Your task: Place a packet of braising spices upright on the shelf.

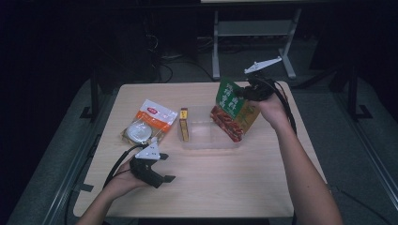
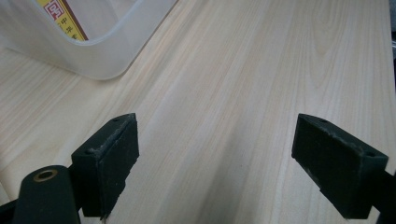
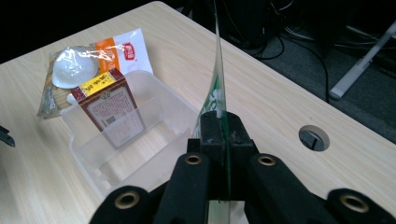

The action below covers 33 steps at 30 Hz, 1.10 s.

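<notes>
My right gripper [image 1: 248,92] is shut on the top edge of a green and red snack bag [image 1: 233,111], held up over the right end of a clear plastic bin [image 1: 206,141]. In the right gripper view the bag's thin edge [image 3: 217,88] runs up from between the closed jaws [image 3: 223,133]. A brown and yellow box [image 1: 184,124] stands inside the bin's left end [image 3: 111,108]. My left gripper [image 1: 164,167] rests low on the near left of the table, open, with bare wood between its pads [image 2: 112,158].
An orange and white packet [image 1: 146,124] with a round white item lies left of the bin [image 3: 88,63]. The table [image 1: 211,187] has a cable hole [image 3: 314,138] near its far right edge. A metal stand [image 1: 253,42] is on the floor behind.
</notes>
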Tool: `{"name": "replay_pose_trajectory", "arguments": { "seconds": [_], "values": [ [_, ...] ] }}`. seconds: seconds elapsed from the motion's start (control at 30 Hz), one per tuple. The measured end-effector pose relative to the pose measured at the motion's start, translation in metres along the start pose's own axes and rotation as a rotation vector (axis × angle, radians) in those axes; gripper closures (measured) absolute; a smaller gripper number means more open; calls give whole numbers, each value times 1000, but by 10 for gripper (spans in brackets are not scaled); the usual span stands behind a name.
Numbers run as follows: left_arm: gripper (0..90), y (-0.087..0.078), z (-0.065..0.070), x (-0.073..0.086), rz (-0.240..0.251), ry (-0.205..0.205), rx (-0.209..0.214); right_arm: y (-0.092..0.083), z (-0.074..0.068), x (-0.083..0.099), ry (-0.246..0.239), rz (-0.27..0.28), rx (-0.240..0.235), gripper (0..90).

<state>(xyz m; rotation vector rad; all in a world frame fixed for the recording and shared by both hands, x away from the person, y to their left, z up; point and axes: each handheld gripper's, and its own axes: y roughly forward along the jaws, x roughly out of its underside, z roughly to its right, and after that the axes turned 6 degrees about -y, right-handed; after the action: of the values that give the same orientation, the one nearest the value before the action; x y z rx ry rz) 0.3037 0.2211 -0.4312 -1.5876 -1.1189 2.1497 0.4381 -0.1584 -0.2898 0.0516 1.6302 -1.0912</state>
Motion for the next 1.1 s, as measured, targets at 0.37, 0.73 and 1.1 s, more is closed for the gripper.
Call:
{"name": "replay_pose_trajectory", "arguments": {
  "seconds": [0.37,0.73,1.1],
  "values": [
    [142,2,-1,0,11,-25,5,-11,-2,8,-15,34,33,413],
    [140,-1,2,-1,9,-29,-11,-35,-7,26,-17,62,36,280],
    [140,-6,6,11,-5,-46,-30,-56,-18,70,17,90,34,257]
  ]
}}
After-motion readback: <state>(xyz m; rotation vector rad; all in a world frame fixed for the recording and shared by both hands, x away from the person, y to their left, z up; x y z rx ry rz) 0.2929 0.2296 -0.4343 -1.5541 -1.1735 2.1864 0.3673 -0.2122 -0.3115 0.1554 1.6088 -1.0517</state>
